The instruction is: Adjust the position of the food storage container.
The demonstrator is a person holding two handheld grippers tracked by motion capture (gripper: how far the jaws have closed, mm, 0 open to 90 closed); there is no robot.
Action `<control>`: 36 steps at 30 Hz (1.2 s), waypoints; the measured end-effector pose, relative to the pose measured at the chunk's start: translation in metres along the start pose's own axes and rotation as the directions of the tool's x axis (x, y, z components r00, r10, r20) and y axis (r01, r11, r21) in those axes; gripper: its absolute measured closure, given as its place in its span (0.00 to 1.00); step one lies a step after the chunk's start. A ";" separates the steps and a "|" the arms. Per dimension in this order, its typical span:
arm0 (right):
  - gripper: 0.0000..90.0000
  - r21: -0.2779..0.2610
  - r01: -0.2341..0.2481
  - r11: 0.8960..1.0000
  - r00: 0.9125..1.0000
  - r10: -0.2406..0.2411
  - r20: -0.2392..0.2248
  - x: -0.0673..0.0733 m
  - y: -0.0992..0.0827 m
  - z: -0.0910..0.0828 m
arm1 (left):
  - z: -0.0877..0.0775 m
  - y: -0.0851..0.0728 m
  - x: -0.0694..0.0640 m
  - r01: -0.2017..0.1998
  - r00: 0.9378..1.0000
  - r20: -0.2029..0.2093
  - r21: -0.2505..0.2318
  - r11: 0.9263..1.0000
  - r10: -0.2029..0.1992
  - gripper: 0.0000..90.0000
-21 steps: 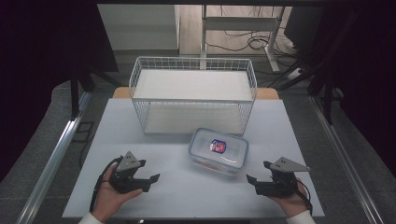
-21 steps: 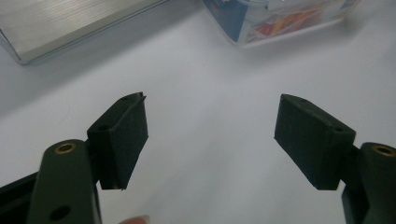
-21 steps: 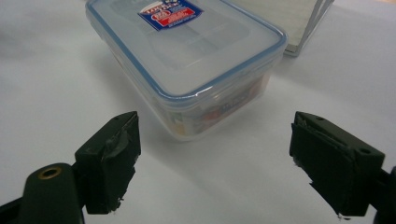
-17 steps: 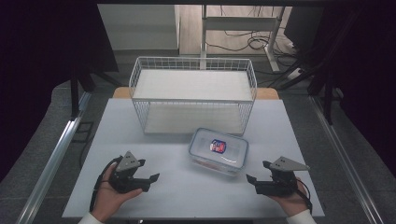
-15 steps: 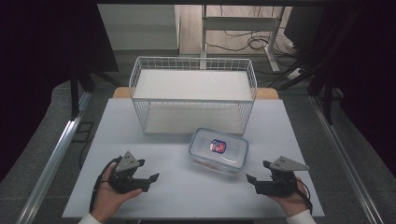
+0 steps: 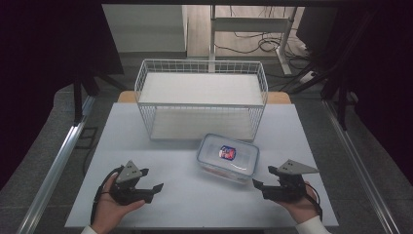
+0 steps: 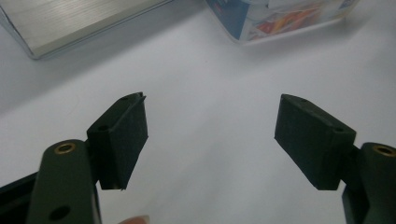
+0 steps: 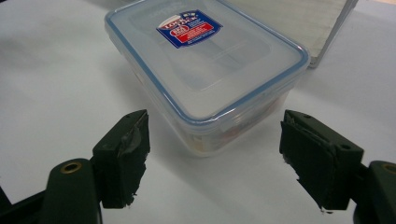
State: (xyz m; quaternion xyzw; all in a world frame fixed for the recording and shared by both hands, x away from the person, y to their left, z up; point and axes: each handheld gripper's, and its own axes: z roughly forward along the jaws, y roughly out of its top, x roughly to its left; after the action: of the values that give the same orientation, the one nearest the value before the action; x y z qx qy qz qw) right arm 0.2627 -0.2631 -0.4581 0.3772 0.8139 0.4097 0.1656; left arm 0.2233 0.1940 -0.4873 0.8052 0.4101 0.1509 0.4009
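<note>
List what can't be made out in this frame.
- Contents of the plastic container: right gripper view, blurred behind the cloudy walls.
- Its lid label text: high view, too small.
- Most of the container: left gripper view, cut off by the top edge.
- Wire basket lower shelf: high view, partly hidden by the upper shelf.

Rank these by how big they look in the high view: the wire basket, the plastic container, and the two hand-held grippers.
1. Wire basket, clearly largest.
2. Plastic container.
3. Left hand-held gripper and right hand-held gripper: they look alike in size, so no ranking between them.
</note>
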 end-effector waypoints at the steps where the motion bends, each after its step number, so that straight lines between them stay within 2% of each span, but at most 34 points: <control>1: 0.28 0.005 -0.001 1.000 1.000 0.001 0.000 0.000 0.001 0.001 | 0.000 0.000 0.000 0.003 1.000 0.000 -0.002 1.000 -0.003 0.28; 3: 0.30 0.007 0.007 1.000 1.000 -0.007 -0.010 -0.002 0.005 0.003 | -0.001 -0.002 -0.001 0.008 1.000 -0.002 -0.002 1.000 -0.008 0.28; 7: 0.35 -0.003 -0.010 1.000 1.000 0.010 -0.025 -0.005 0.015 0.003 | -0.002 -0.004 -0.005 -0.006 1.000 0.001 0.008 1.000 0.006 0.28; 15: 0.35 0.000 -0.005 1.000 1.000 0.005 -0.014 -0.006 0.027 0.005 | -0.007 -0.008 -0.003 0.011 1.000 -0.014 -0.001 1.000 -0.011 0.28; 24: 0.37 0.007 0.004 1.000 1.000 -0.004 -0.026 -0.004 0.033 0.004 | -0.008 -0.008 -0.003 0.012 1.000 -0.026 -0.004 1.000 -0.012 0.28; 29: 0.39 0.014 0.009 1.000 1.000 -0.008 -0.011 -0.004 0.047 0.004 | -0.009 -0.008 -0.003 0.011 1.000 -0.029 -0.007 1.000 -0.011 0.28; 33: 0.44 0.016 0.052 0.999 0.999 -0.052 -0.011 -0.004 0.063 0.006 | -0.007 -0.008 -0.003 0.010 1.000 -0.026 -0.003 1.000 -0.010 0.28; 36: 0.45 0.014 0.055 0.998 0.998 -0.055 -0.010 -0.007 0.075 0.008 | -0.008 -0.008 -0.002 0.007 1.000 -0.024 -0.004 1.000 -0.007 0.28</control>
State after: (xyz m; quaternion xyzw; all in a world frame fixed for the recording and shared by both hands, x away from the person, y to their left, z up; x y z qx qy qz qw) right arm 0.3077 -0.2352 -0.4044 0.3537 0.8277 0.4011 0.1700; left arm 0.2127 0.1990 -0.4886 0.8011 0.4174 0.1602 0.3979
